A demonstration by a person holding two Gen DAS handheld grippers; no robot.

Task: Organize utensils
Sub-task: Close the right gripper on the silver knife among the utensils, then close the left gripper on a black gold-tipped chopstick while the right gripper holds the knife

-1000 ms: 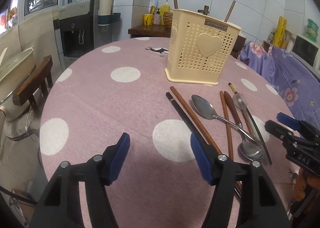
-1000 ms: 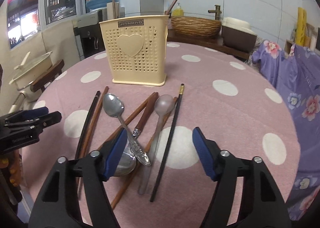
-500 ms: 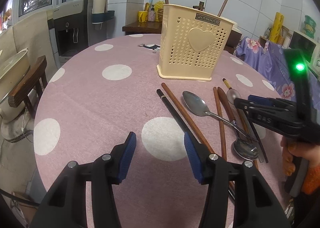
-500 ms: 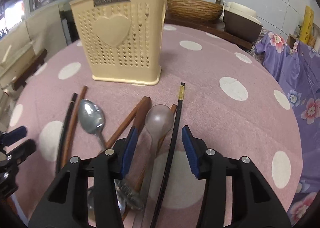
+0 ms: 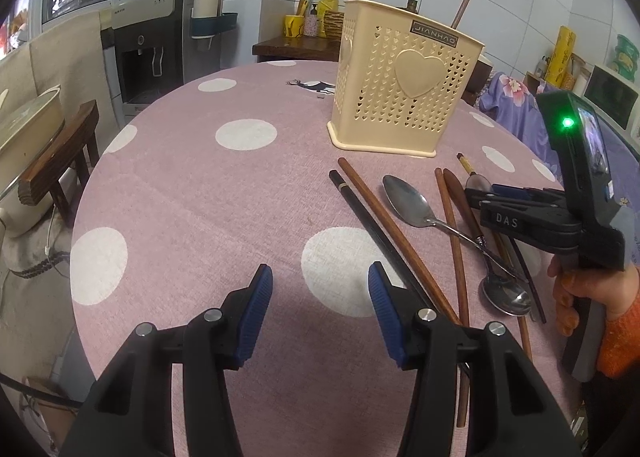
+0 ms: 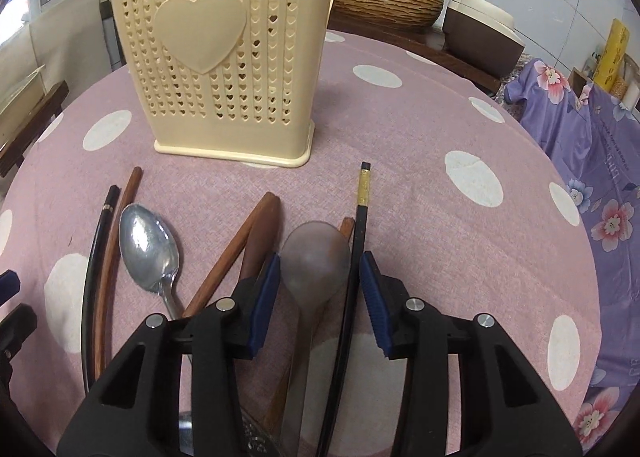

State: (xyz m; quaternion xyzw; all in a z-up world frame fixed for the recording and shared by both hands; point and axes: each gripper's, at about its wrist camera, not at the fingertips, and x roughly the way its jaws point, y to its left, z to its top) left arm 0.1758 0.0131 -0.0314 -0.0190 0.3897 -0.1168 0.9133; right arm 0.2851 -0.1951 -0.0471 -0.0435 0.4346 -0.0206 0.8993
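Barely started. Cream perforated plastic utensil holder with heart emblem (image 6: pixel 224 69) stands at the far side of the pink polka-dot counter (image 5: pixel 192 193); two brown sticks already poke out of its top, the rest is still loose in front of it. On the counter: steel spoon (image 6: pixel 150 249), translucent grey plastic spoon (image 6: pixel 314 261), black chopstick with gold band (image 6: pixel 356 249), brown wooden chopsticks (image 5: pixel 394 235), second steel spoon (image 5: pixel 506 293) nearer.

Right tool (image 6: pixel 318 293): pads apart, low over the pile, straddling the grey spoon bowl and the black chopstick, not clamped. Likely first pick. Left tool (image 5: pixel 316 309): pads apart, empty, over bare counter left of the pile.
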